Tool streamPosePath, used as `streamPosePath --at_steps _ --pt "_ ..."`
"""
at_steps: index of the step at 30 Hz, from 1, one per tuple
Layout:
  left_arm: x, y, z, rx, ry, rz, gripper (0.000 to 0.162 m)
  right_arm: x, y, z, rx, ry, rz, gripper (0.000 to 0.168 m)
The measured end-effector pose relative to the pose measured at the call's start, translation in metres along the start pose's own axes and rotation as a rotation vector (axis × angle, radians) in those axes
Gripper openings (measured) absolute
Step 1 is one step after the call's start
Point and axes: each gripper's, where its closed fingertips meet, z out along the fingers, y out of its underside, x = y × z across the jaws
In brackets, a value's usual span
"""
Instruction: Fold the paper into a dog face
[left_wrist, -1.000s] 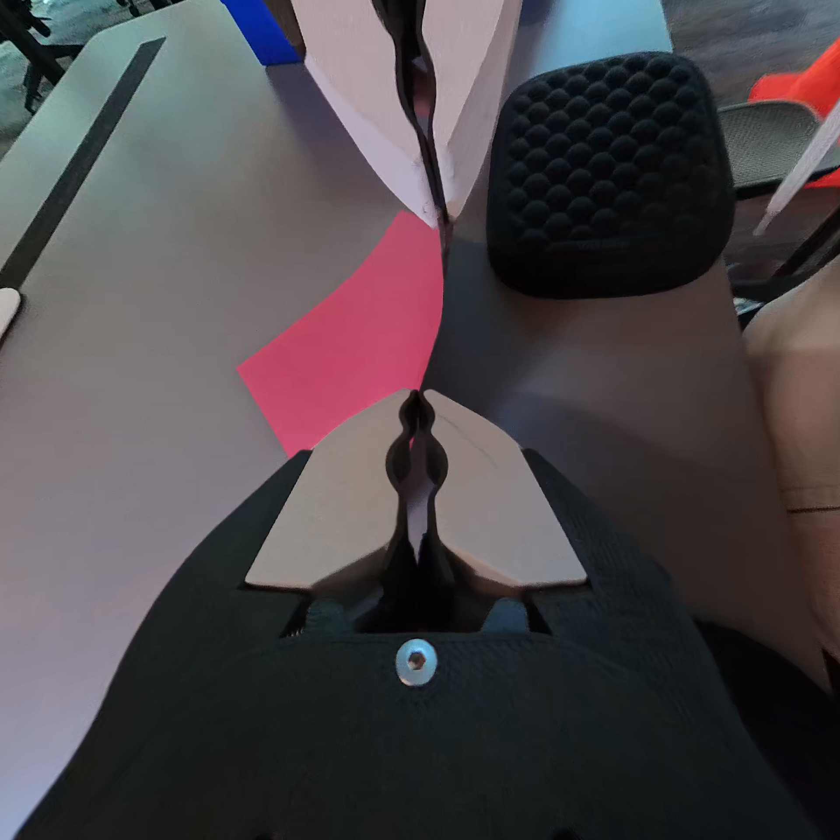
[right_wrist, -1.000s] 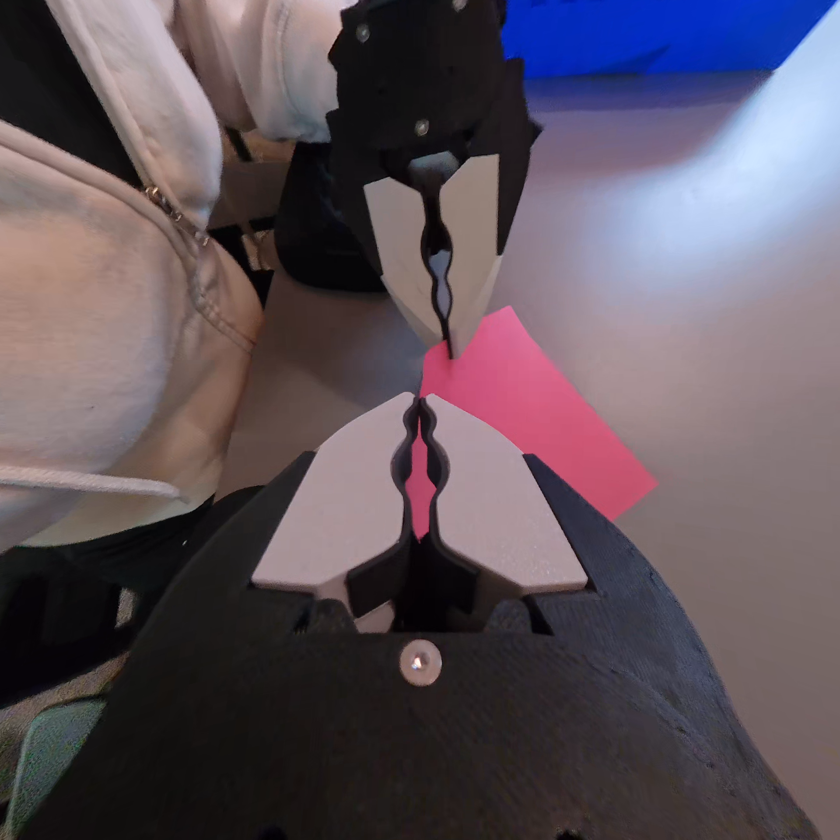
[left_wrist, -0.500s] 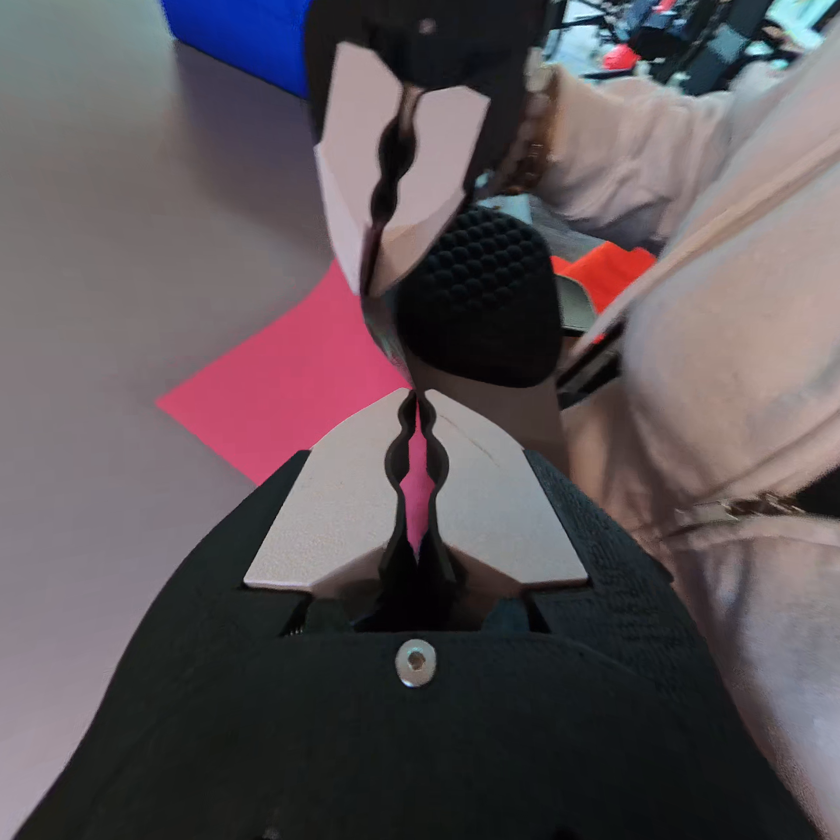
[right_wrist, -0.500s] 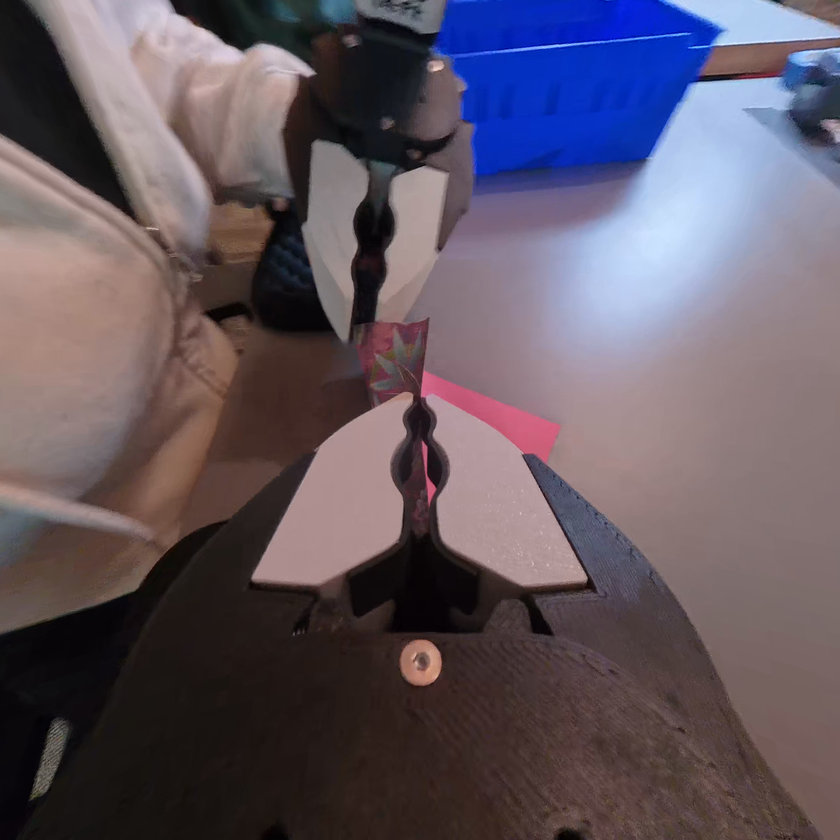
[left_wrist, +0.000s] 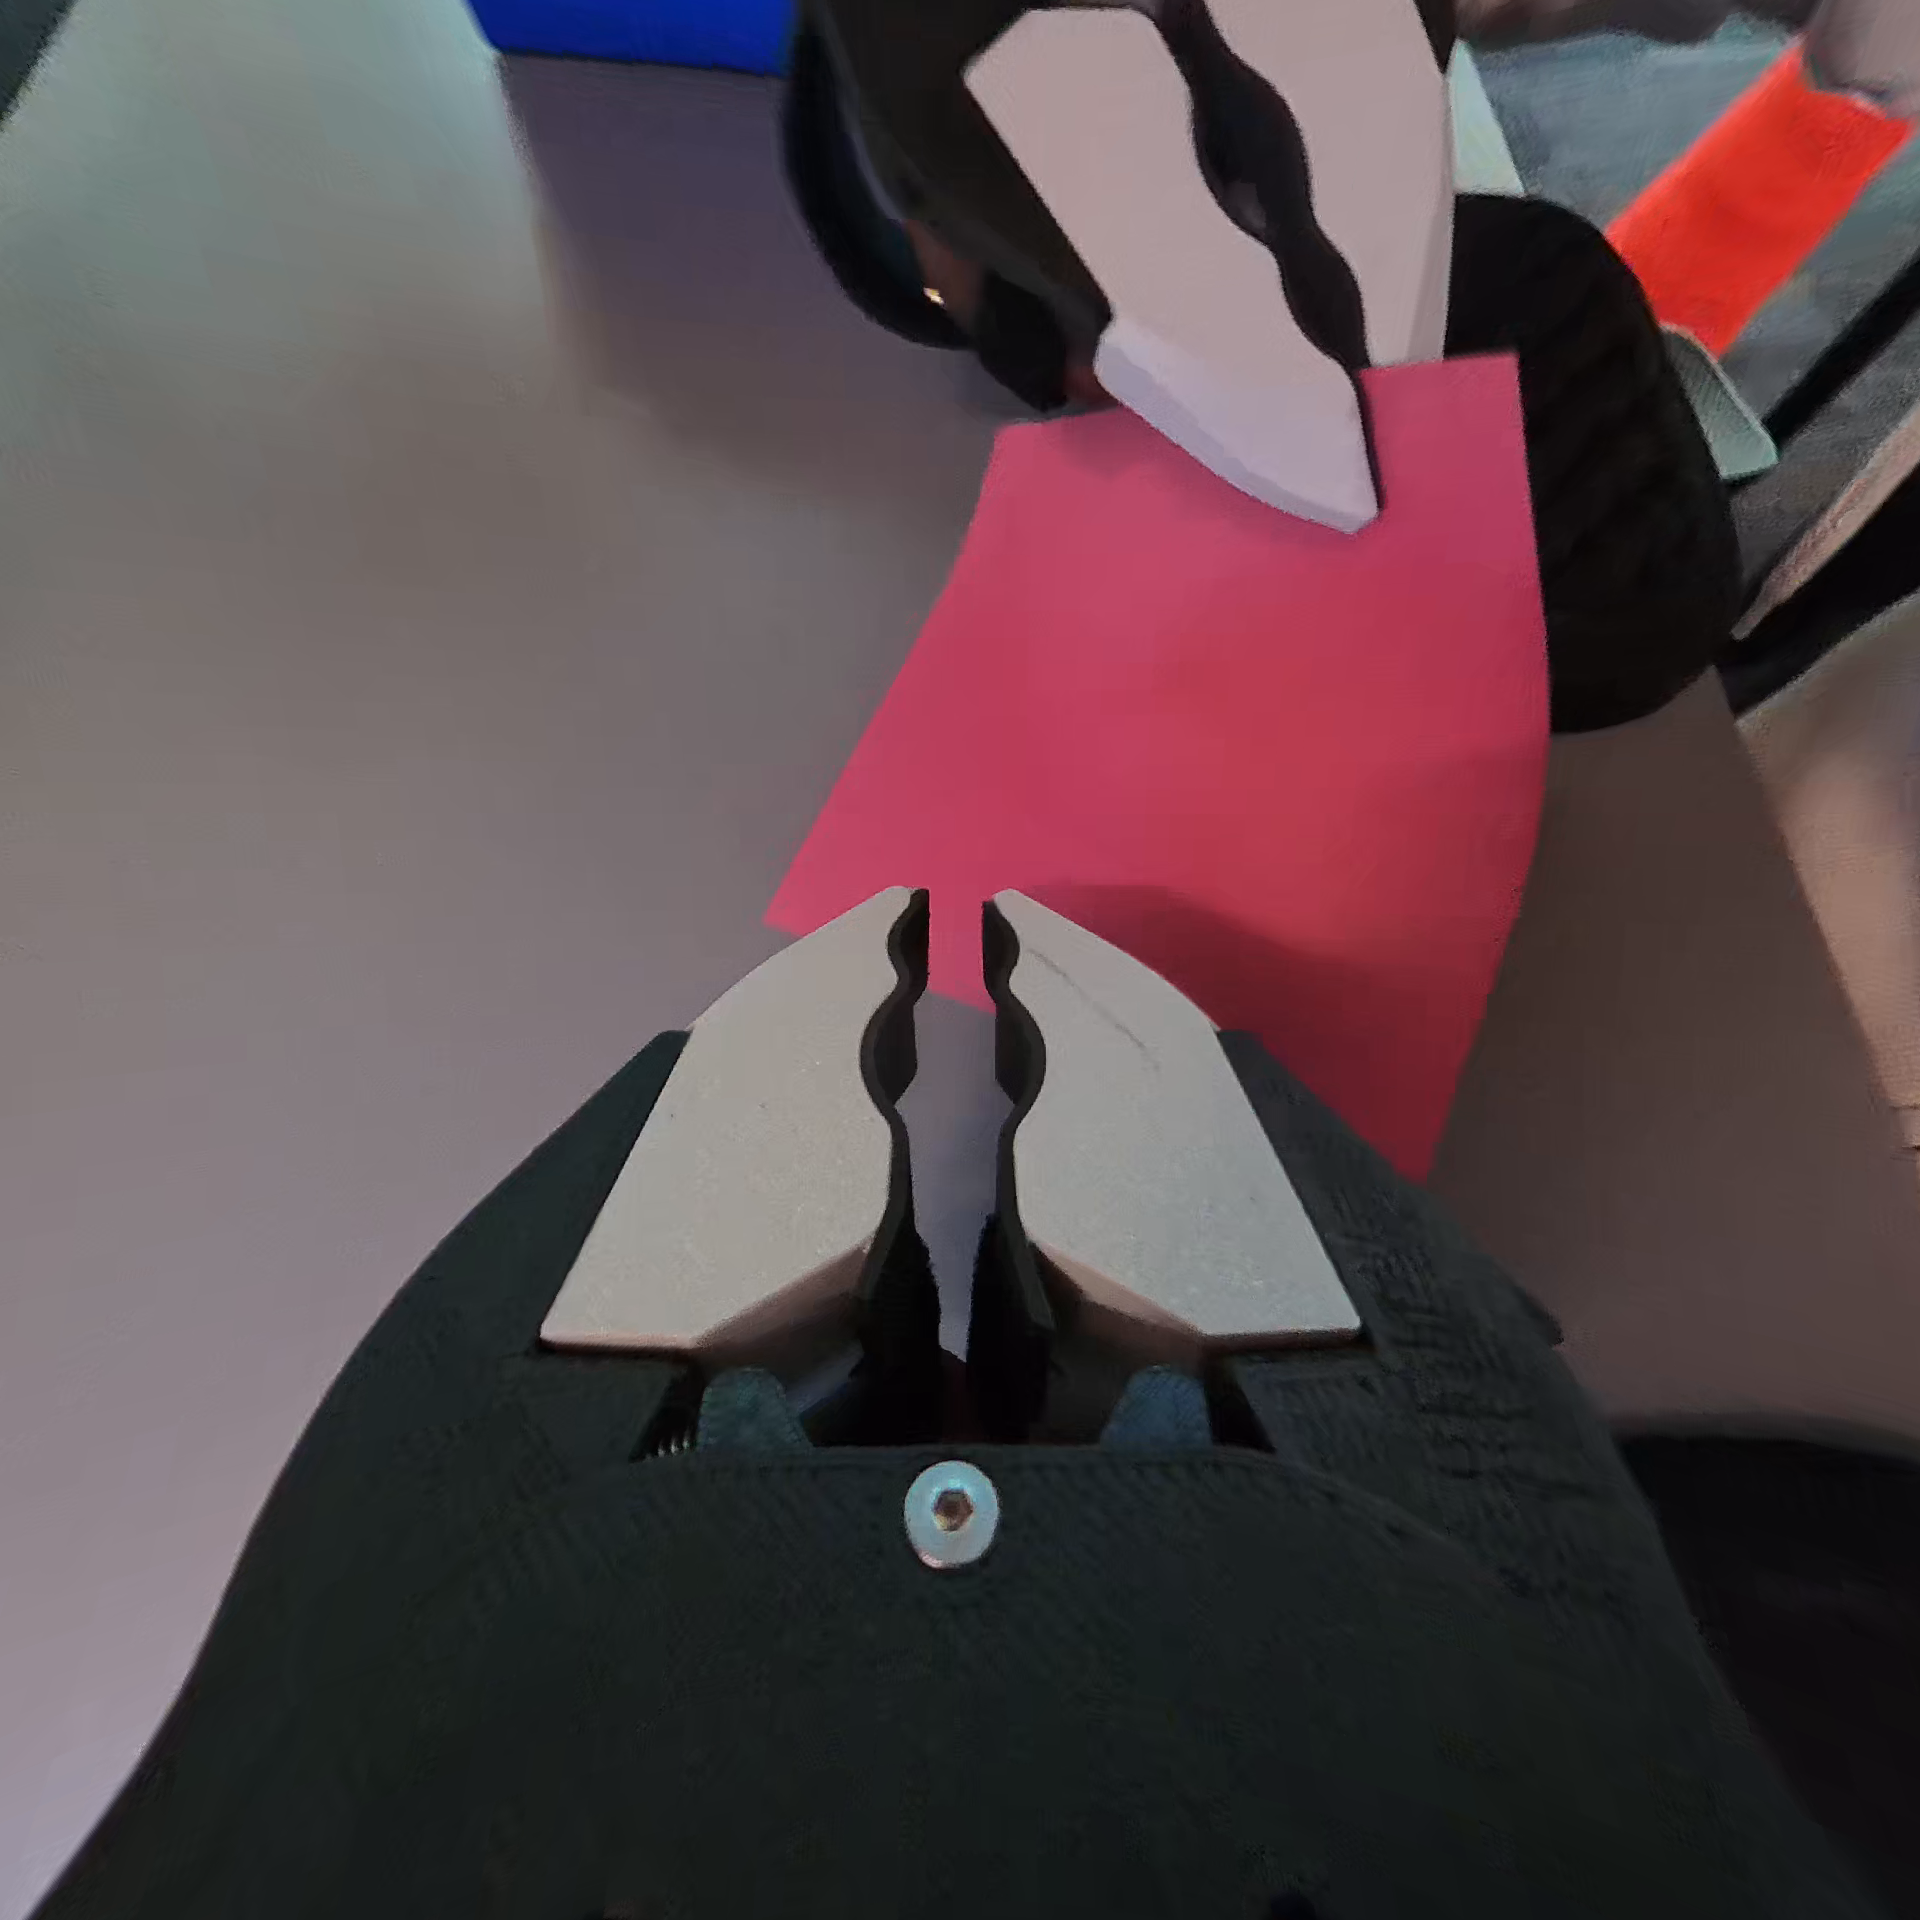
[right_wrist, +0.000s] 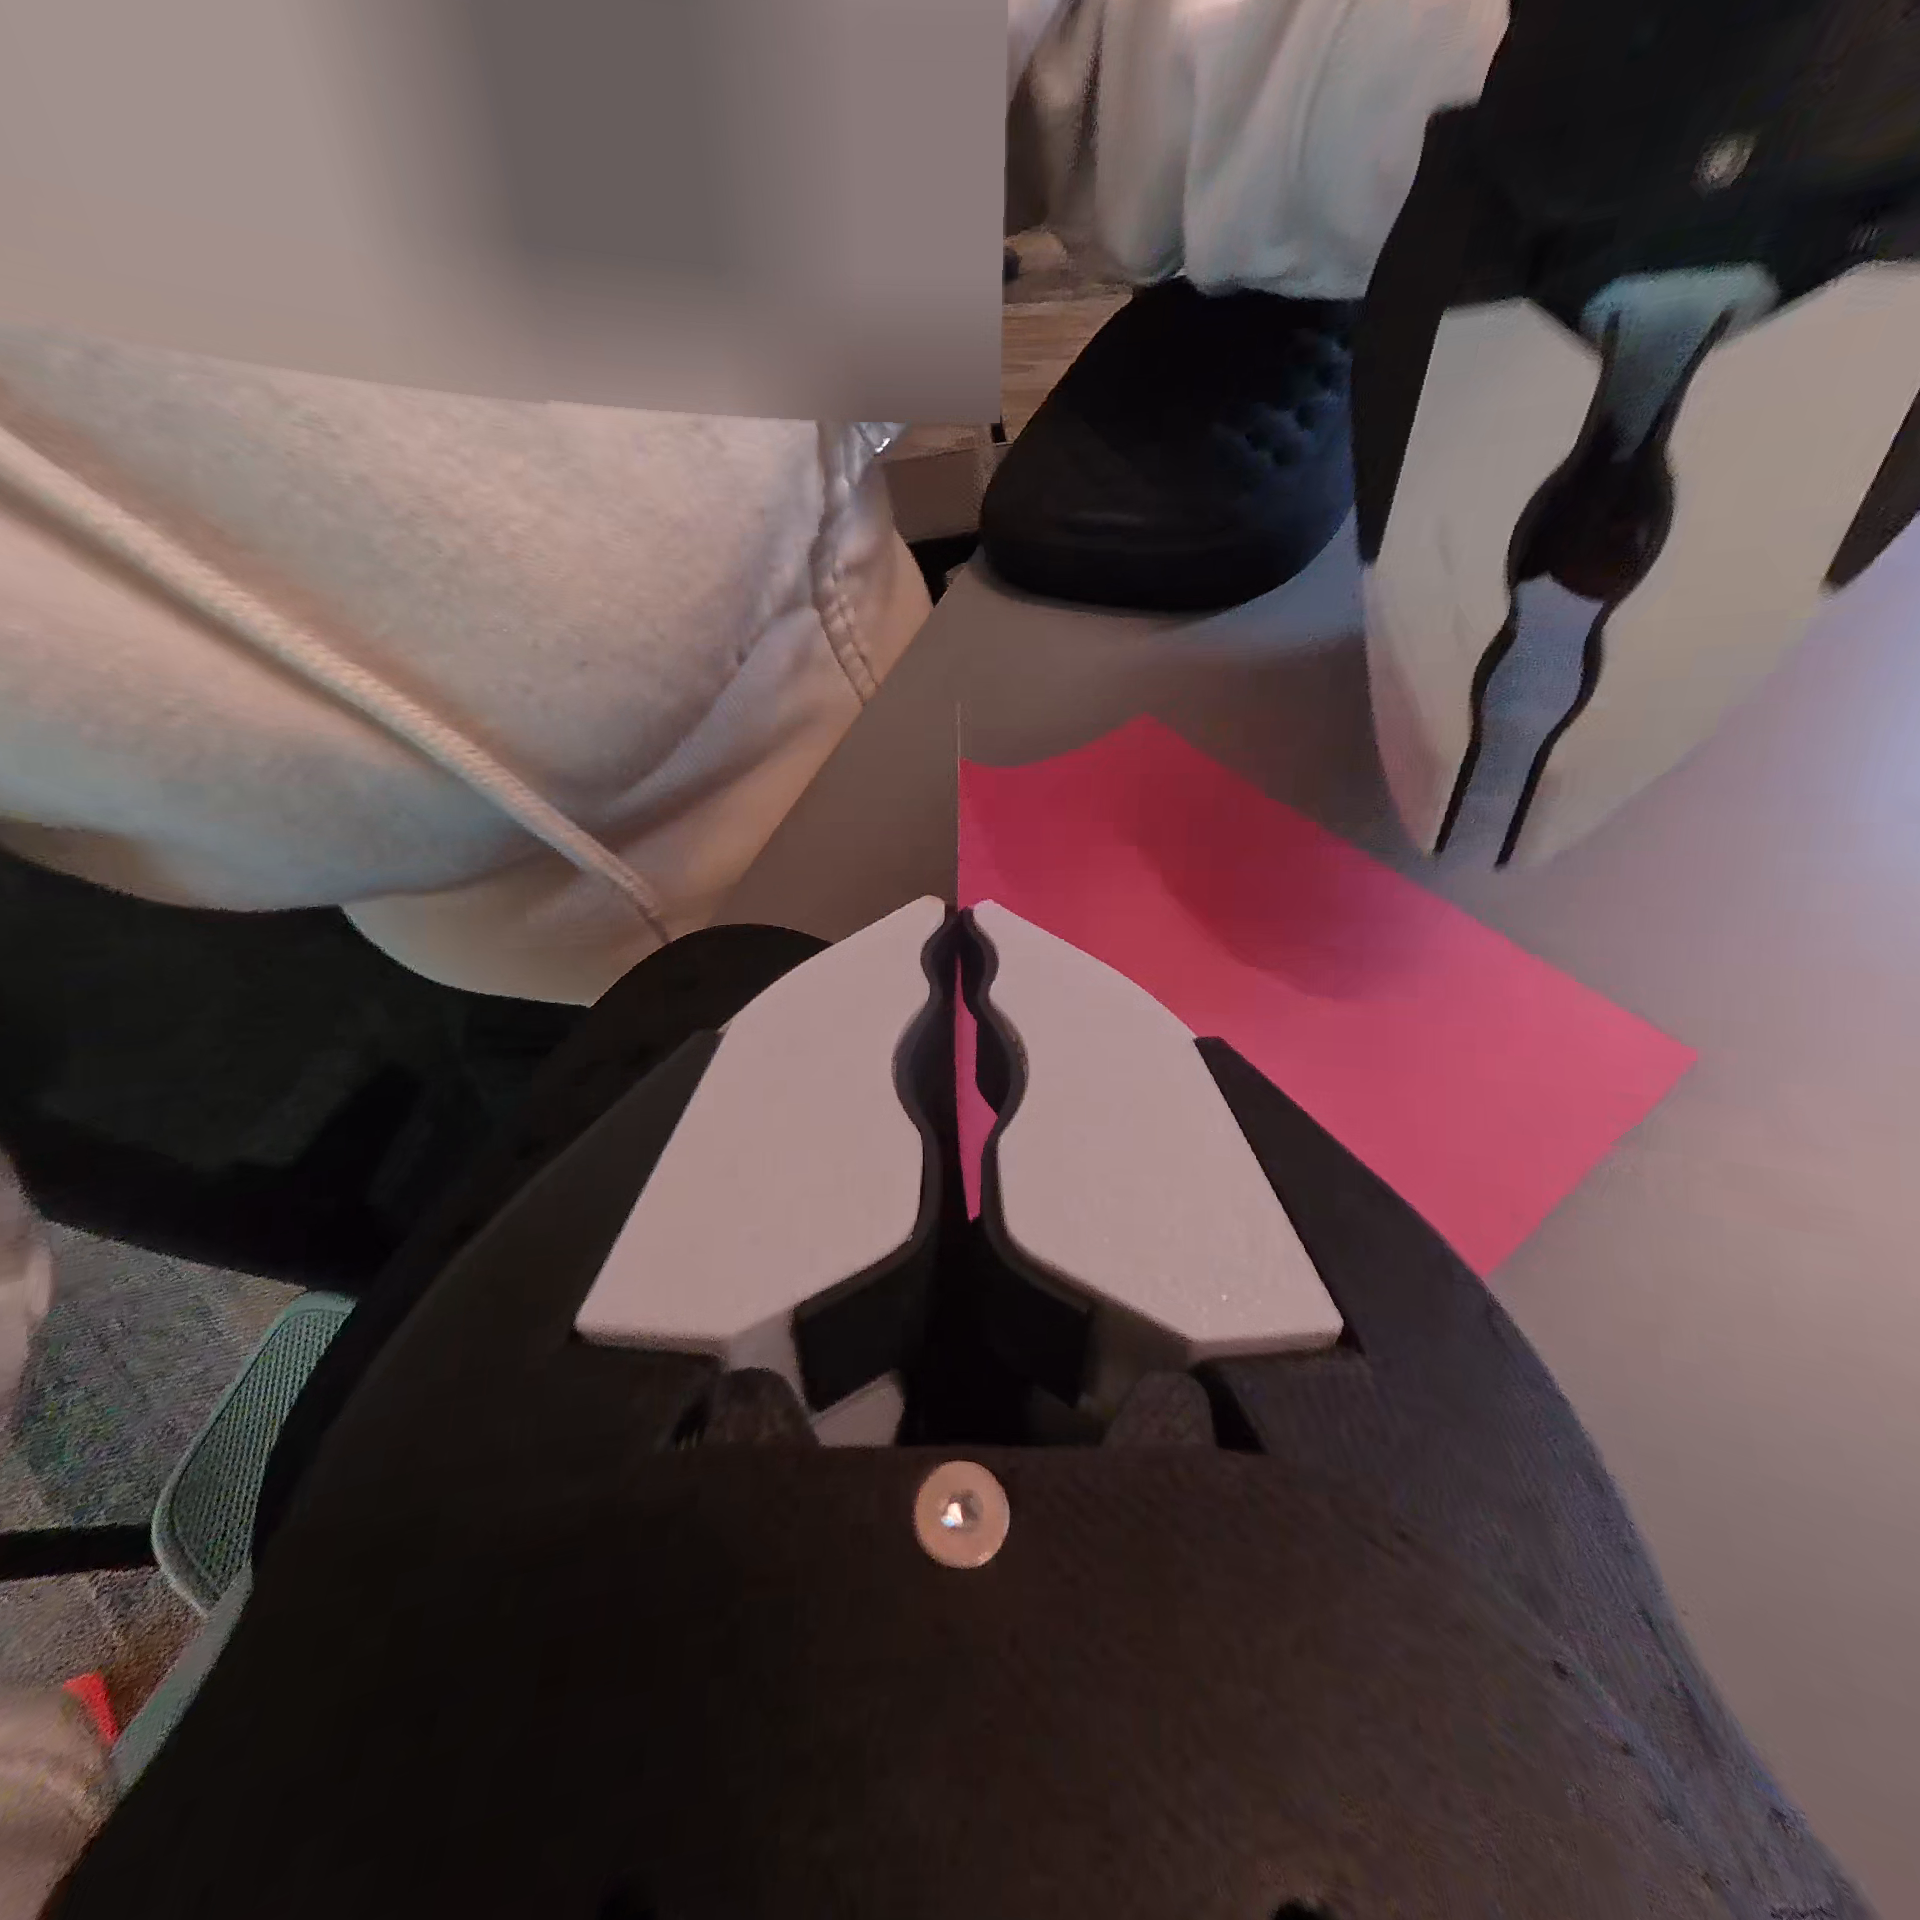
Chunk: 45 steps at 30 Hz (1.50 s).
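The pink paper (left_wrist: 1195, 727) lies mostly flat on the grey table (left_wrist: 364, 623), with one edge lifted. My left gripper (left_wrist: 956, 904) is slightly open and empty, its tips just over the paper's near corner. My right gripper (left_wrist: 1361, 499) is shut on the far edge of the paper. In the right wrist view my right gripper (right_wrist: 958, 912) pinches the paper (right_wrist: 1299, 987), whose thin edge stands up between the fingers. There my left gripper (right_wrist: 1475, 852) hovers over the table beside the paper's far edge, with its jaws a little apart.
A black textured pad (left_wrist: 1621, 468) sits at the table edge behind the paper; it also shows in the right wrist view (right_wrist: 1174, 488). A blue bin (left_wrist: 623, 31) stands at the back. The person's cream hoodie (right_wrist: 416, 623) is close on the left.
My left gripper has opened, let go of the paper and drawn back. The paper has dropped from upright to nearly flat. My right gripper still holds its edge.
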Motion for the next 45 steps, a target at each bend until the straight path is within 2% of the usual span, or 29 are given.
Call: streamPosePath --at_steps 1,4,8,11,15,20,26,28,32,38,45 --pt "0.002 0.005 0.007 -0.032 0.0 0.031 0.01 0.001 0.0 -0.001 -0.002 -0.007 0.001 0.0" --pt "0.003 0.022 0.022 -0.108 -0.033 0.093 0.007 0.003 0.0 -0.003 -0.003 -0.016 0.016 0.0" --pt "0.003 0.024 0.027 -0.094 -0.064 0.034 0.0 0.009 0.001 -0.006 0.009 -0.022 0.075 0.0" --pt "0.008 0.024 0.027 -0.09 -0.048 0.014 0.001 0.041 0.006 -0.013 0.016 0.09 0.255 0.0" --pt "0.013 0.024 0.027 -0.081 -0.007 0.006 0.001 0.075 0.016 -0.014 0.022 0.119 0.496 0.0" --pt "0.014 0.024 0.027 -0.075 -0.006 0.009 0.001 0.093 0.028 -0.008 -0.1 0.078 0.595 0.0" --pt "0.015 0.024 0.027 -0.072 0.031 -0.025 0.001 0.096 0.04 0.001 -0.264 -0.021 0.82 0.001" --pt "0.015 0.025 0.025 -0.072 0.042 -0.03 0.0 0.097 0.042 0.003 -0.298 -0.045 0.849 0.001" --pt "-0.004 0.029 0.012 -0.036 -0.044 -0.03 0.002 0.097 0.042 0.003 -0.322 -0.062 0.853 0.001" --pt "0.001 0.032 0.016 -0.07 -0.033 0.017 0.0 0.101 0.04 0.004 -0.32 -0.063 0.877 0.0" --pt "0.001 0.033 0.017 -0.069 0.008 -0.031 0.001 0.112 0.04 0.003 -0.387 -0.029 0.877 0.0"
